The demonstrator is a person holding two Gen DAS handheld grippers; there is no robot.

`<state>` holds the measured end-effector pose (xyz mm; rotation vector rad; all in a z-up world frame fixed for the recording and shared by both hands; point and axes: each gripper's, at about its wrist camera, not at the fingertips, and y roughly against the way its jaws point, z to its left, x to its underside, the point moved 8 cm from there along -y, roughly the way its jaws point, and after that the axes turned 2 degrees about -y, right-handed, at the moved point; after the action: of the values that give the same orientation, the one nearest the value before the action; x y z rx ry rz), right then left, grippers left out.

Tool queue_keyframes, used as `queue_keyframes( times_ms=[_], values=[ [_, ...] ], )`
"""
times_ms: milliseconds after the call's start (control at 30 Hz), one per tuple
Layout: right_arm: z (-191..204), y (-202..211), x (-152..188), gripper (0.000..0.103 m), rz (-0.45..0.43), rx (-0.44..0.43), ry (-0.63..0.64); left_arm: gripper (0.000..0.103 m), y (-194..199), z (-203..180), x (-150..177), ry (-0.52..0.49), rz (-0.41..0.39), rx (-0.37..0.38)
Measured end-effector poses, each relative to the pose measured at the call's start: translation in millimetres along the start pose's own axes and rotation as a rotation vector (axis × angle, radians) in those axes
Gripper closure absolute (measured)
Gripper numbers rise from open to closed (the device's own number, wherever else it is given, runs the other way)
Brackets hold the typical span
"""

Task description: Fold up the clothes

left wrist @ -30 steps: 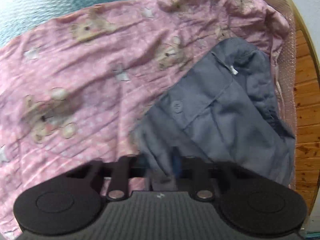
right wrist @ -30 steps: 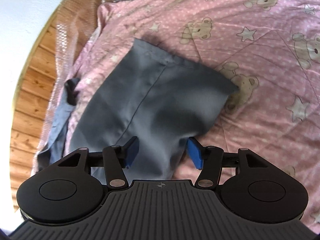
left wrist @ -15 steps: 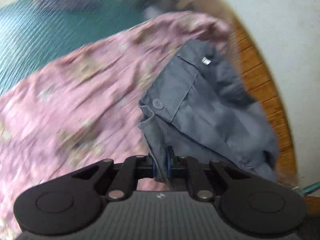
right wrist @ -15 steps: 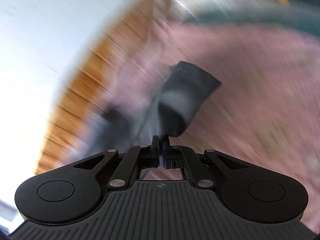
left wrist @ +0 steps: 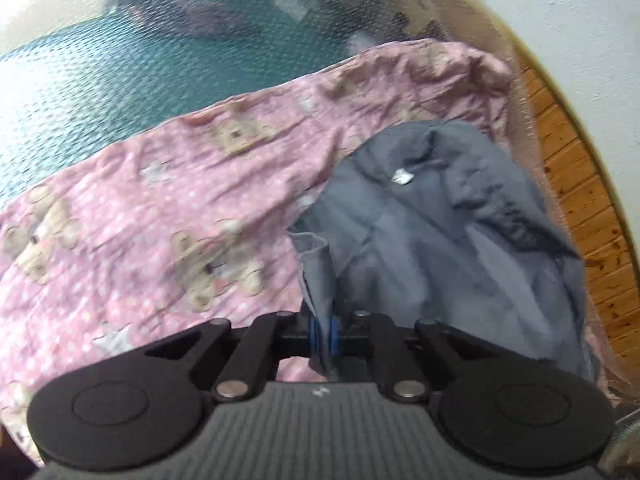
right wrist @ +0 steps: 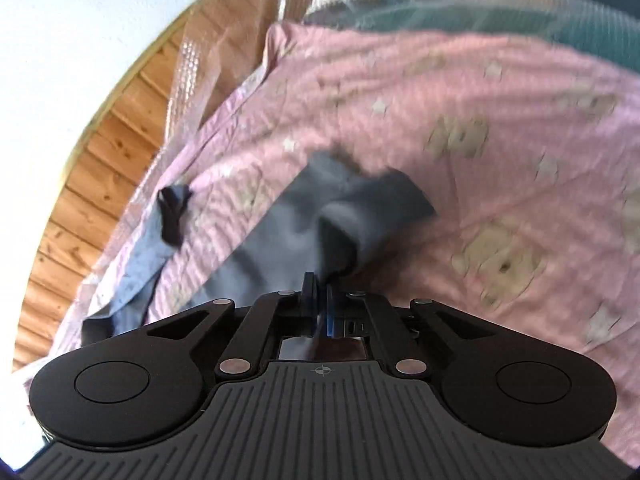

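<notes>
A pair of grey trousers (left wrist: 432, 240) lies bunched on a pink sheet with teddy bears (left wrist: 160, 216), close to the sheet's right edge. My left gripper (left wrist: 325, 330) is shut on the waistband edge, which rises from the sheet into its blue pads. In the right wrist view a grey trouser leg (right wrist: 332, 216) is lifted and folded over, and my right gripper (right wrist: 320, 300) is shut on its cloth. Another grey part of the garment (right wrist: 140, 264) hangs at the sheet's left edge (right wrist: 440, 92).
A teal quilted cover (left wrist: 120, 68) lies beyond the pink sheet. Clear bubble wrap (right wrist: 192, 64) drapes the bed's side. A wooden plank floor (left wrist: 580, 208) and a white wall (right wrist: 60, 32) run along that side.
The right gripper, open around the flat trouser leg a second ago, has shut on it and lifted it. The left gripper stays shut on the waistband and has raised it, hiding the button.
</notes>
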<state>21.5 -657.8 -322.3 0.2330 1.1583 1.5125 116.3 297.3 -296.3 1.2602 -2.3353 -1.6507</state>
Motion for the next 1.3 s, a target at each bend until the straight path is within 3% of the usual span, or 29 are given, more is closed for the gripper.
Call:
queue_keyframes(
  times_ms=[100, 133, 167, 233, 267, 333, 400, 500, 533, 633, 733, 833, 967, 1133, 1167, 1233, 1267, 1300],
  values=[
    [-25.6, -21.5, 18.7, 0.101, 0.103, 0.109, 0.036, 0.09, 12.7, 15.5, 3.7, 0.037, 0.006, -0.05],
    [-32.4, -22.1, 22.6, 0.103, 0.105, 0.108, 0.025, 0.083, 17.0, 20.6, 5.0, 0.049, 0.008, -0.067],
    [-36.9, -17.0, 21.7, 0.099, 0.086, 0.096, -0.006, 0.076, 21.3, 25.8, 6.2, 0.061, 0.01, -0.083],
    [-46.5, 3.0, 13.5, 0.062, 0.014, 0.146, -0.043, 0.067, 30.0, 36.0, 8.9, 0.086, 0.014, -0.117],
    [-51.1, 14.9, 8.6, 0.055, -0.031, 0.181, -0.055, 0.066, 34.4, 41.1, 10.2, 0.098, 0.016, -0.133],
    [-55.6, 37.3, -1.0, 0.053, -0.111, 0.245, -0.064, 0.065, 43.3, 51.4, 12.9, 0.122, 0.02, -0.167],
    [-39.5, 51.0, -9.4, 0.053, -0.152, 0.273, -0.027, 0.059, 54.2, 44.3, -7.4, 0.134, -0.02, -0.137],
    [11.5, 58.6, -20.2, 0.051, -0.18, 0.204, 0.034, 0.041, 48.4, 7.7, -49.3, 0.116, -0.063, -0.053],
    [34.8, 54.3, -20.5, 0.044, -0.168, 0.159, 0.05, 0.037, 35.3, -13.4, -60.5, 0.108, -0.058, -0.014],
    [126.3, 20.5, -9.9, 0.03, -0.06, -0.049, 0.084, 0.025, -9.2, -81.5, -91.6, 0.08, -0.03, 0.111],
    [218.5, -28.3, 4.8, 0.017, 0.059, -0.223, 0.09, 0.024, -61.2, -150.2, -101.3, 0.031, 0.026, 0.19],
    [285.3, -86.2, 17.9, 0.011, 0.152, -0.305, 0.041, 0.024, -100.1, -199.4, -101.6, -0.003, 0.067, 0.235],
    [328.4, -159.8, 42.4, 0.012, 0.242, -0.285, -0.071, 0.024, -118.9, -232.2, -92.8, -0.027, 0.093, 0.28],
    [338.4, -221.0, 32.5, 0.018, 0.195, -0.197, -0.158, 0.023, -116.4, -220.0, -79.8, -0.039, 0.118, 0.276],
    [339.1, -224.4, 28.6, 0.024, 0.195, -0.204, -0.161, 0.023, -118.5, -213.9, -78.4, -0.019, 0.124, 0.268],
    [340.5, -231.1, 20.7, 0.08, 0.195, -0.219, -0.167, 0.023, -122.7, -201.6, -75.4, 0.023, 0.134, 0.251],
    [342.3, -231.0, 14.8, 0.098, 0.188, -0.219, -0.151, 0.023, -124.8, -195.5, -74.0, 0.043, 0.139, 0.243],
    [345.5, -226.8, 6.8, 0.101, 0.173, -0.209, -0.113, 0.023, -126.9, -189.4, -72.5, 0.064, 0.145, 0.234]
  ],
)
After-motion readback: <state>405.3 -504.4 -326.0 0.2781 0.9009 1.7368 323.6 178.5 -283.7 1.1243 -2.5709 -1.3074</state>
